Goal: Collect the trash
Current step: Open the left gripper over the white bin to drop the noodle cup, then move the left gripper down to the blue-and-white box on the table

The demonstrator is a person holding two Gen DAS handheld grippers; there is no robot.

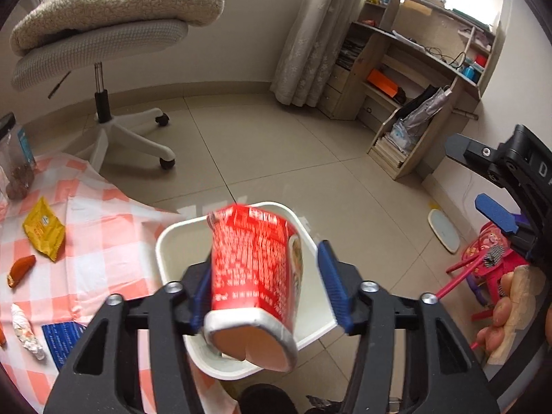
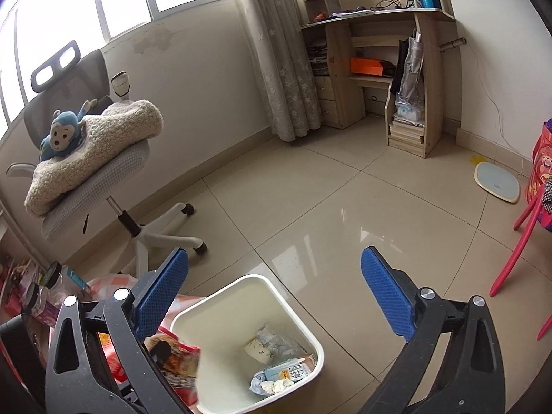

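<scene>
Left gripper (image 1: 265, 286) open around red cup (image 1: 255, 269), right gripper (image 2: 276, 296) wide, empty

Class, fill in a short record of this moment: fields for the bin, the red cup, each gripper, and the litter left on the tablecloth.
bin: white bin on the floor, wrappers and tissue inside
red cup: red cup above the bin, between the jaws
left gripper: left gripper open, right pad clear of the cup
right gripper: right gripper wide open, empty
litter left: yellow packet, orange wrapper
</scene>
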